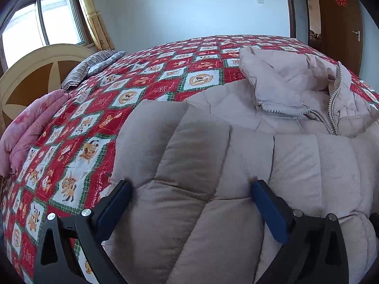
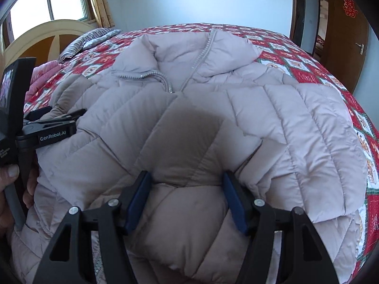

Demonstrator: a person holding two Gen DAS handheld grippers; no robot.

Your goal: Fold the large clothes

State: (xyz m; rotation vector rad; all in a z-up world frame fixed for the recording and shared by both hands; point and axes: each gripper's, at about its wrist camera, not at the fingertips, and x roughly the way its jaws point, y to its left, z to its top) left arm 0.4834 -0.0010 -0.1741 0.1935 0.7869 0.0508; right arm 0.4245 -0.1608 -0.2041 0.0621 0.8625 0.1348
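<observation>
A pale beige puffer jacket [image 1: 272, 118] lies front up on the bed, its collar and zipper [image 2: 163, 78] toward the far side. A sleeve is folded across its chest [image 2: 296, 123]. My left gripper [image 1: 191, 187] stands open wide over the jacket's left edge, with a padded section bulging between its blue pads [image 1: 267, 210]. In the right wrist view the left gripper [image 2: 64, 114] shows at the left, held by a hand [image 2: 9, 172]. My right gripper [image 2: 187, 177] is open over the jacket's middle, with quilted padding between its fingers [image 2: 139, 198].
The bed carries a red patchwork quilt [image 1: 99, 108]. A striped pillow [image 1: 92, 66] and a pink folded blanket [image 1: 30, 127] lie by the cream headboard [image 1: 35, 71]. A window [image 1: 42, 23] is at the far left, a brown door [image 1: 341, 28] at the far right.
</observation>
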